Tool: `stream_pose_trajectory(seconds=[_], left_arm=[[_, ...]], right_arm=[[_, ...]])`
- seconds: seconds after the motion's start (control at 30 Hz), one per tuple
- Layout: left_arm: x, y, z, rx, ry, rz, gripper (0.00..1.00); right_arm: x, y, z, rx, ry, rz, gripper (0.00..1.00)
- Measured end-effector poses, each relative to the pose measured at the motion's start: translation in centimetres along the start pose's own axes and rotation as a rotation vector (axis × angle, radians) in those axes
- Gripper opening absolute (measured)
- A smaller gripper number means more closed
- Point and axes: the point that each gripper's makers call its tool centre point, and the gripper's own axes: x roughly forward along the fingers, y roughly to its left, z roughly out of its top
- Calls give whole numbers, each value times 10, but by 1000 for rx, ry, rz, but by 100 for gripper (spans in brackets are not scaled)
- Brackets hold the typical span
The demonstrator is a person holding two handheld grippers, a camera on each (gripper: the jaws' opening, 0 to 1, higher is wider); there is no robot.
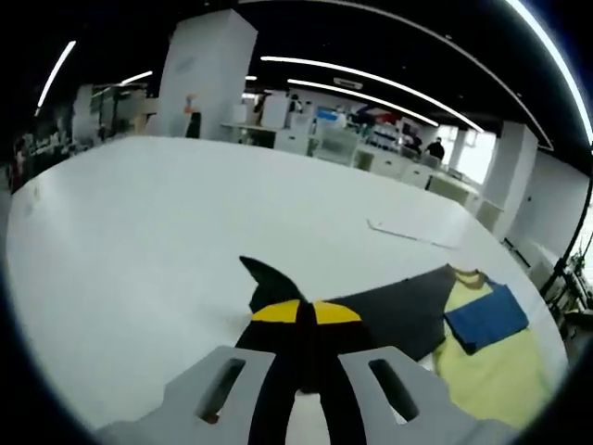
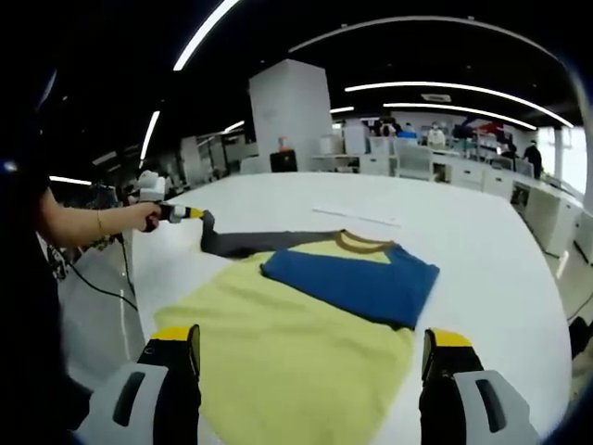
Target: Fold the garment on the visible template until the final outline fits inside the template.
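Nearest me in the left gripper view, my left gripper (image 1: 301, 320) has its 2 jaws pressed together on the tip of a dark grey sleeve (image 1: 398, 306), which rises as a black point just above the yellow pads at the lower middle of the frame. From there the sleeve runs right to the garment (image 1: 491, 366), a yellow shirt at the lower right with its blue sleeve (image 1: 486, 317) already folded over the body.

In the right gripper view, my right gripper (image 2: 313, 348) hangs with its 2 jaws spread wide at the bottom corners, holding nothing, over the yellow hem. The shirt fills the middle of the frame on the white table (image 2: 482, 227); I cannot make out a template outline under it.

The risks, as I judge them: the pinch is on the very tip of the sleeve, so a quick pull could slip the cloth out and drop it crooked. Dragging sideways rather than lifting could tow the whole shirt across the table and undo the blue fold. With my right jaws off the cloth, nothing pins the body. A sheet of paper (image 1: 412, 232) lies well apart, upper right of centre.
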Motion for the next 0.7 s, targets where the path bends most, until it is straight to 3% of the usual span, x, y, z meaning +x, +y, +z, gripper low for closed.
stream_pose_trajectory(seconds=[0.7], left_arm=[[16, -45, 5, -19, -11, -89, 0]], right_arm=[[1, 6, -3, 7, 6, 18, 99]])
